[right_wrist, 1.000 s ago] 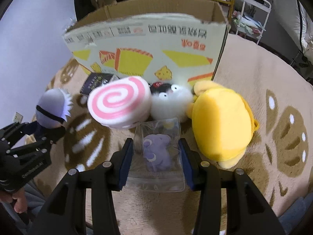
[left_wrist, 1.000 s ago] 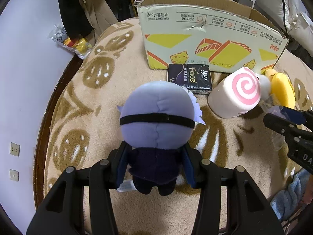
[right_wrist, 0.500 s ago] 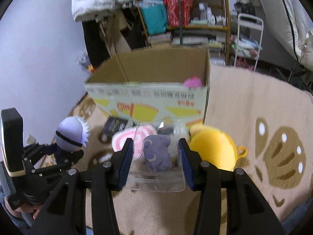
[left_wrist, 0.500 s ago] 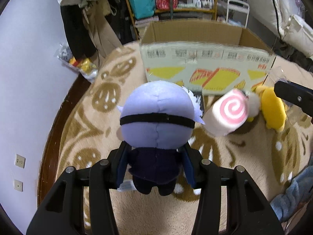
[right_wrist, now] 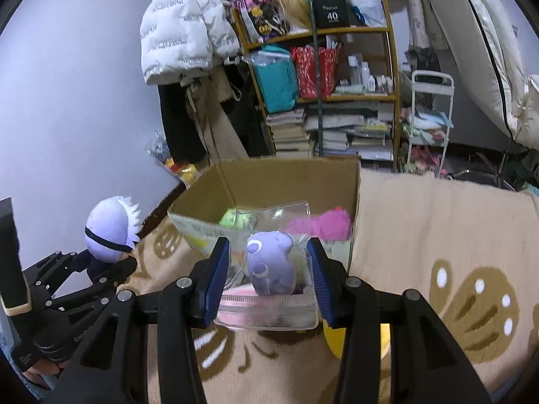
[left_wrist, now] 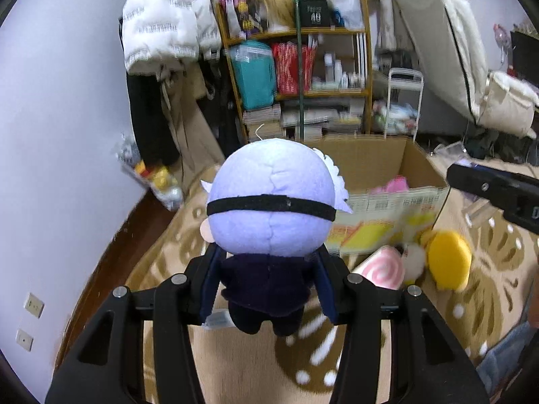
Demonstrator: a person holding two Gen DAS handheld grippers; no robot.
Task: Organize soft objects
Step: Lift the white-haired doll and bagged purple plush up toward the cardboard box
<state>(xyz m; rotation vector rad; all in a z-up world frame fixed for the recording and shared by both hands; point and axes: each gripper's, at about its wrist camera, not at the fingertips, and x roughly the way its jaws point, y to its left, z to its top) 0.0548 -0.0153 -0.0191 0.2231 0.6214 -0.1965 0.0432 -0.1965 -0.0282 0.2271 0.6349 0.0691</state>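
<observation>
My left gripper (left_wrist: 267,286) is shut on the dark body of a plush doll (left_wrist: 271,202) with a pale lilac head and a black band, held in the air above the rug. The right gripper (right_wrist: 267,276) is shut on a clear zip bag (right_wrist: 269,309) holding a small purple plush (right_wrist: 269,262), raised in front of the open cardboard box (right_wrist: 289,175). A pink fluffy toy (right_wrist: 320,227) and something yellow-green lie inside the box. On the rug by the box lie a pink swirl roll plush (left_wrist: 379,269), a white fluffy toy (left_wrist: 416,259) and a yellow plush (left_wrist: 449,259).
A beige patterned rug (right_wrist: 438,235) covers the floor. Behind the box stand a crowded wooden shelf (right_wrist: 320,84) with books, hanging coats (right_wrist: 182,33) and a white rack (right_wrist: 427,124). A bare wall is at the left, with a bag of toys (left_wrist: 155,175) at its foot.
Both grippers have risen with their plush toys and tilted up, so the box's inside and the shelf behind it now show. The toys on the rug look lower and farther.
</observation>
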